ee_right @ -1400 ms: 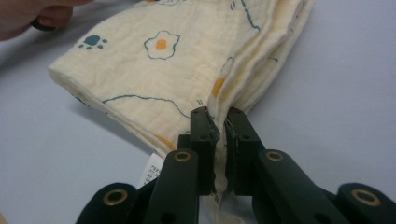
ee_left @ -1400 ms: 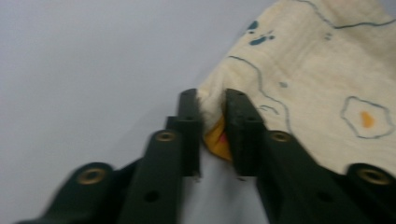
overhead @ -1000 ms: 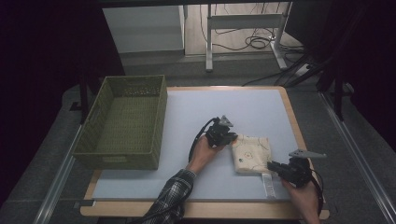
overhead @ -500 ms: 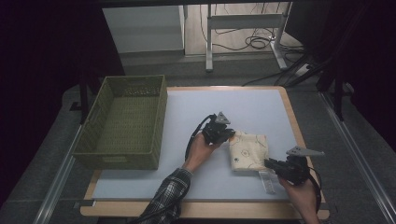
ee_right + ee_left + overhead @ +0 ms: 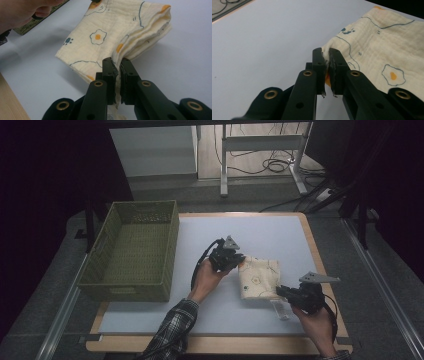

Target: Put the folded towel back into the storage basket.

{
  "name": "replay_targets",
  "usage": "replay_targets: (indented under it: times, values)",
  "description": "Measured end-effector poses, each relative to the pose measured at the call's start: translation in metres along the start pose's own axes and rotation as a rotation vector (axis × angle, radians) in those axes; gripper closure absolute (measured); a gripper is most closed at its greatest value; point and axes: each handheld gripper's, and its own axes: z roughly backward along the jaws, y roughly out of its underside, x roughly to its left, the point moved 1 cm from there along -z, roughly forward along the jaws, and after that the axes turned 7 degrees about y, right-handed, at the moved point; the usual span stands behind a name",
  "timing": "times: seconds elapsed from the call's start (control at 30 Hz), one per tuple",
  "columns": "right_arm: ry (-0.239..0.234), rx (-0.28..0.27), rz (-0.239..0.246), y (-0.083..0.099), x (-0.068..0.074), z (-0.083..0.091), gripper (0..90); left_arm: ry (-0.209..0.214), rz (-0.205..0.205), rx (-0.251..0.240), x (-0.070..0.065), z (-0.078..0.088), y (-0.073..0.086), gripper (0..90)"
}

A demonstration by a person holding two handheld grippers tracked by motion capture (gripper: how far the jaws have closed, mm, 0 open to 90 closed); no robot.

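High view, nearest edge first: the right hand (image 5: 316, 325) comes in at the bottom right corner of the table (image 5: 260, 227), and the right gripper (image 5: 281, 291) is clamped on the near corner of the folded cloth (image 5: 258, 276). Right gripper view confirms it: jaws pinched tight on the cream fabric's stacked layers (image 5: 120, 37), egg and paw prints showing, the folded edge lifted off the white surface. Moving a little farther in, the left hand (image 5: 205, 279) holds the left gripper (image 5: 240, 261), and that one is clenched on the cloth's far-left corner; left gripper view shows the fabric edge (image 5: 372, 47) squeezed between the black jaws. So the cloth hangs between both tongs, right of the table's centre. Off to the left sits the green woven basket (image 5: 107, 270), well apart from the cloth. Beyond the table, desk legs and cables (image 5: 272, 165) on the floor.
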Motion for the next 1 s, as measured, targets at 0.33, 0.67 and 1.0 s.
replay_targets:
  times: [0.33,0.67,1.0]
  values:
    - [-0.016,-0.002,0.018,-0.012,0.008,-0.007,83.7,-0.022,0.009,0.006,0.006,0.012,0.002,84.2]
    - [-0.043,-0.01,0.032,-0.026,0.017,-0.016,83.6,-0.085,-0.011,0.03,0.011,0.03,0.002,84.2]
    - [-0.086,-0.016,0.05,-0.045,0.031,-0.027,83.6,-0.198,-0.069,0.099,0.014,0.051,0.002,83.7]
